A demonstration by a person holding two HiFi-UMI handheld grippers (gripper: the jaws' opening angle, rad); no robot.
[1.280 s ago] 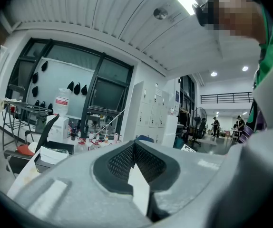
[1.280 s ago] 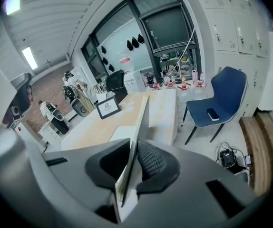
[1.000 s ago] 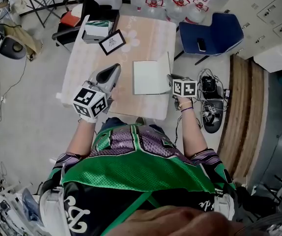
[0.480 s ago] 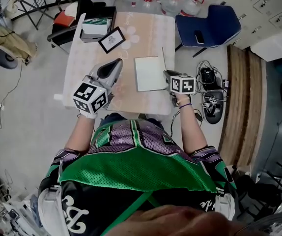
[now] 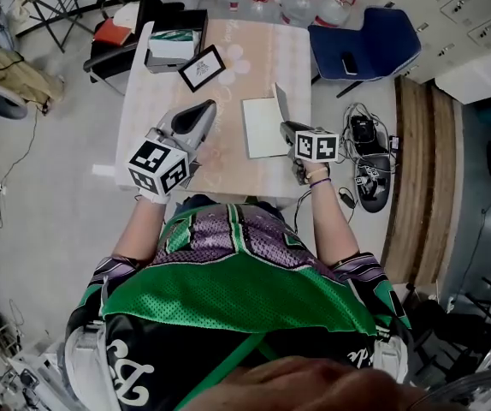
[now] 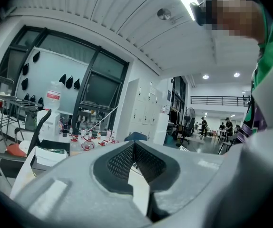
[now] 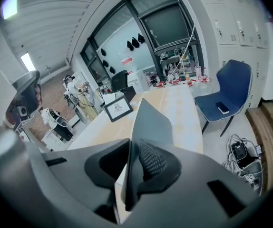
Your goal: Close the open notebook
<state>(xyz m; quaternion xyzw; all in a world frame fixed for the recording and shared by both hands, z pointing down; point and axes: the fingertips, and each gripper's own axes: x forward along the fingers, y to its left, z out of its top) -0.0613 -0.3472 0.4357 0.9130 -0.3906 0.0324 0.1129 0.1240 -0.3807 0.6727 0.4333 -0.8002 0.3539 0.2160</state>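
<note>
Lying toward the right edge of the tabletop (image 5: 228, 75), just right of frame centre in the head view, notebook (image 5: 261, 128) has its white page flat and its long axis running up the frame, away from the person. Cover (image 5: 280, 101) stands raised along the page's right side, not yet down.

Right gripper (image 5: 289, 130) sits at the cover's near end. Its own view shows the dark cover (image 7: 148, 122) upright between the jaws, close against the right pad, gap on the left. The jaws have just been opening, so this reads as a loose hold or none.

Left gripper (image 5: 201, 111) hovers over the tabletop left of the notebook, apart from it, jaws closed on nothing.

Judgement: the right hand is nearer and the cover must swing leftward over the page. Loosely held, it may fall either way.

Picture frame (image 5: 201, 68) lies further up the tabletop, clear of the swing.
</note>
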